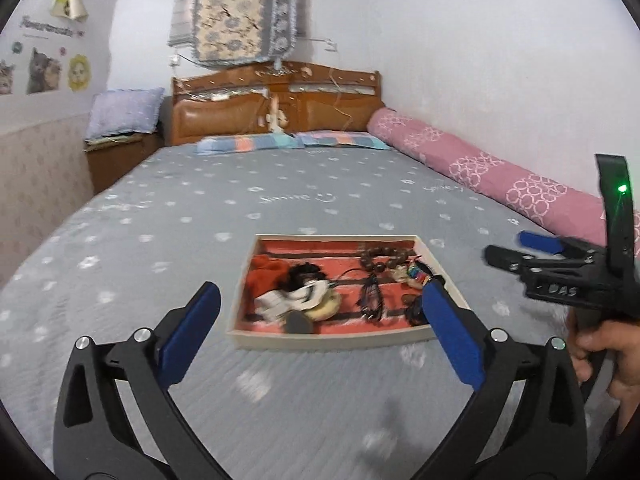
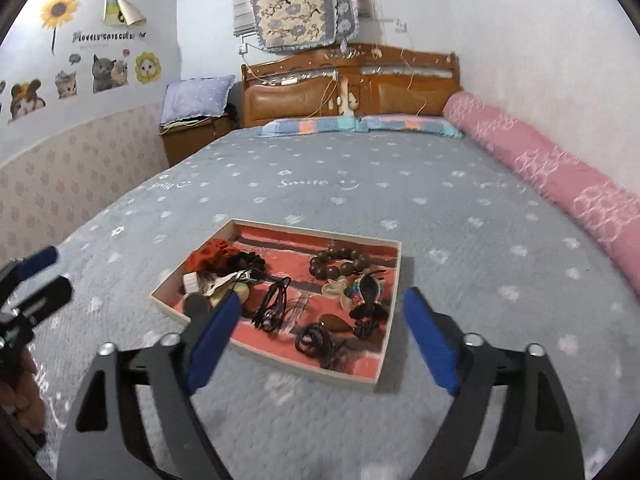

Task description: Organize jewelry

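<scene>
Both claws — left claw [image 1: 320, 320] and right claw [image 2: 324, 320] — spread wide, empty, above the jewelry tray [image 2: 280, 364].

home bedroom | bed [image 2: 360, 184], headboard [image 2: 352, 80], pillows [image 2: 320, 125], likely cat stickers [image 2: 108, 70]

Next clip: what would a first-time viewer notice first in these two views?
The shallow tray with a red lining, lying near the foot of the grey bedspread, draws the eye first. It is crowded with jewelry: a brown bead bracelet toward the far side and black cords in the middle. The left gripper and right gripper frame it, blue fingers spread wide, holding nothing.
</scene>
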A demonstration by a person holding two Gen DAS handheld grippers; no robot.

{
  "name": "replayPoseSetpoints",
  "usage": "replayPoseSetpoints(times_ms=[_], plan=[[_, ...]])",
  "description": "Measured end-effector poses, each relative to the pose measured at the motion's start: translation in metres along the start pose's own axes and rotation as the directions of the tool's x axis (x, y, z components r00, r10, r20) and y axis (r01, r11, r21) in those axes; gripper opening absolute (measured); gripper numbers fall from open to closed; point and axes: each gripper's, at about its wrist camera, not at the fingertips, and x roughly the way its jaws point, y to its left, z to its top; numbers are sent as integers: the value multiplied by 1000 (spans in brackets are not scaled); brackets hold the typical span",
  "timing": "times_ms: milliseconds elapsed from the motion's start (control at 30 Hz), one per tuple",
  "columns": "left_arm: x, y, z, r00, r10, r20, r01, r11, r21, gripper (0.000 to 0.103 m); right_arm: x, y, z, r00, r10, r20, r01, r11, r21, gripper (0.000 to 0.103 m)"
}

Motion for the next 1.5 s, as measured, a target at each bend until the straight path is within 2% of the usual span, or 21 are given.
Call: replayPoseSetpoints(times_ms=[67,133,267,333,400,500,567,633,700,933,1067,1233,1500], plan=[[-26,6,-1,999,37,8,-37,999,12,98,-28,8,-3,999,-39,25,39,999,-15,92],[-55,14,-3,995,96,32,-97,995,33,98,-55,18,-10,997,-63,35,64,997,-34,98],[-108,30,-15,986,150,69,-151,989,-1,98,-104,26,-34,995,-81,65,83,996,-29,98],[-127,34,-28,982,167,85,-166,986,-27,98,-126,28,-52,997,-51,54,52,998,-18,99],[-140,36,-43,977,192,91,-187,981,-54,98,-139,33,-72,999,-14,50,16,998,-54,99],[-144,31,-59,960,272,72,-269,962,-46,98,-141,35,-94,997,-63,50,68,993,-96,99],[-146,25,-64,954,294,66,-293,956,-19,98,-139,38,-100,995,-96,39,101,985,-139,98],[-152,23,-67,953,290,84,-289,957,-30,98,-140,39,-99,990,-129,60,137,977,-163,99],[-164,25,-67,943,305,132,-296,951,-83,98,-145,40,-97,985,-147,87,161,972,-173,99],[-159,24,-63,956,261,134,-249,963,-100,98,-150,37,-86,981,-122,154,139,984,-109,99],[-150,17,-67,963,236,129,-230,971,-65,98,-145,39,-88,980,-125,156,141,985,-99,99],[-124,8,-74,987,148,64,-143,987,-74,98,-129,42,-95,987,-123,104,134,985,-111,99],[-114,-8,-80,985,164,48,-162,986,-42,98,-129,40,-95,987,-119,104,131,984,-117,99]])
